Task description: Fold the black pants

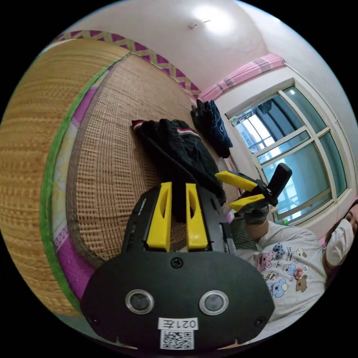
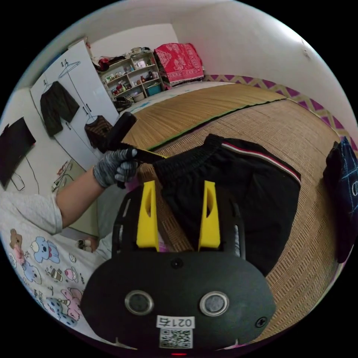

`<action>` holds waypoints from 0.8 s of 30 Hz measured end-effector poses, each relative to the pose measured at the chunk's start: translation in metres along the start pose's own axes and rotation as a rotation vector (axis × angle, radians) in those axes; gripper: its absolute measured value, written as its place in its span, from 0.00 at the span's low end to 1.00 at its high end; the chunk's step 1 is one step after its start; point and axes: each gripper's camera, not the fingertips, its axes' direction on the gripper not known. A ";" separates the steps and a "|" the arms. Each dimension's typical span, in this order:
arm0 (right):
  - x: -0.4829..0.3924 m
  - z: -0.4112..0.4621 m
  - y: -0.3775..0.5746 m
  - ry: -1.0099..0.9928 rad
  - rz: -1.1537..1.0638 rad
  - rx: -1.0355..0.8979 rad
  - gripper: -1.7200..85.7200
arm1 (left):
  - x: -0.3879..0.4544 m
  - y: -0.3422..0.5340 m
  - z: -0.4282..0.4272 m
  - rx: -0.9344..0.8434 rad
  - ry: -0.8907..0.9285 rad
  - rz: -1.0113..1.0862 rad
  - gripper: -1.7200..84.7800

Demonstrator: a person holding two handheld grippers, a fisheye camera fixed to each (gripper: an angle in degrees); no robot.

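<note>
Left claw point(image 1: 178, 188) gripping rumpled black pants point(image 2: 238, 186)

Daylight through window point(image 1: 294, 149), ceiling lamp point(image 1: 209, 16) glaring; even, soft shadows; sharp focus; strong fisheye bending, black corners.

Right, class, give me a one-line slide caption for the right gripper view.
Open right gripper hovers over black pants on a woven mat; the left gripper pinches their waistband.
</note>
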 end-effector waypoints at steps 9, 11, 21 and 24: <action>-0.067 0.062 -0.017 0.271 -0.180 -0.079 0.23 | 0.004 0.034 -0.004 0.085 -0.078 -0.043 0.11; -0.077 0.068 -0.015 0.316 -0.205 -0.086 0.23 | 0.007 0.038 0.001 0.063 -0.124 -0.037 0.11; -0.094 0.063 -0.008 0.347 -0.202 -0.101 0.22 | 0.019 0.046 0.023 0.064 -0.199 -0.027 0.10; -0.095 0.056 -0.008 0.340 -0.192 -0.101 0.22 | 0.022 0.049 0.027 0.072 -0.216 -0.026 0.10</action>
